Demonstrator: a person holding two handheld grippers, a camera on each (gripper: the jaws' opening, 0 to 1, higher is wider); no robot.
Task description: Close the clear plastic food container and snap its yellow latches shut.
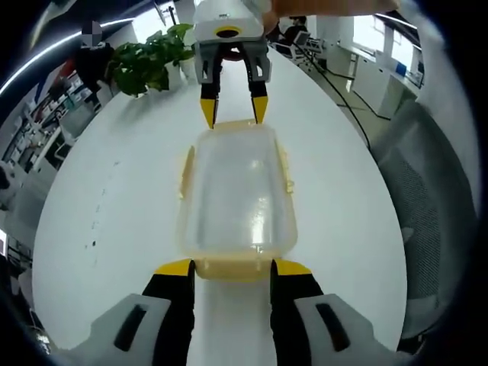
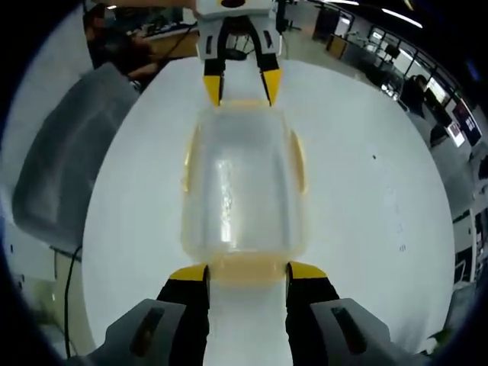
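White table (image 1: 114, 221), potted plant (image 1: 149, 57) behind; container (image 1: 236, 191) between open left tongs (image 1: 232, 268) and right tongs (image 1: 233, 110).

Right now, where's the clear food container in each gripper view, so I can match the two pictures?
Left gripper view: the clear container lies at centre on the white table, between the left claw below and the right claw above.
Right gripper view: the container is again at centre, the right claw below, the left claw above.
Shared landmark: the grey chair beside the table.
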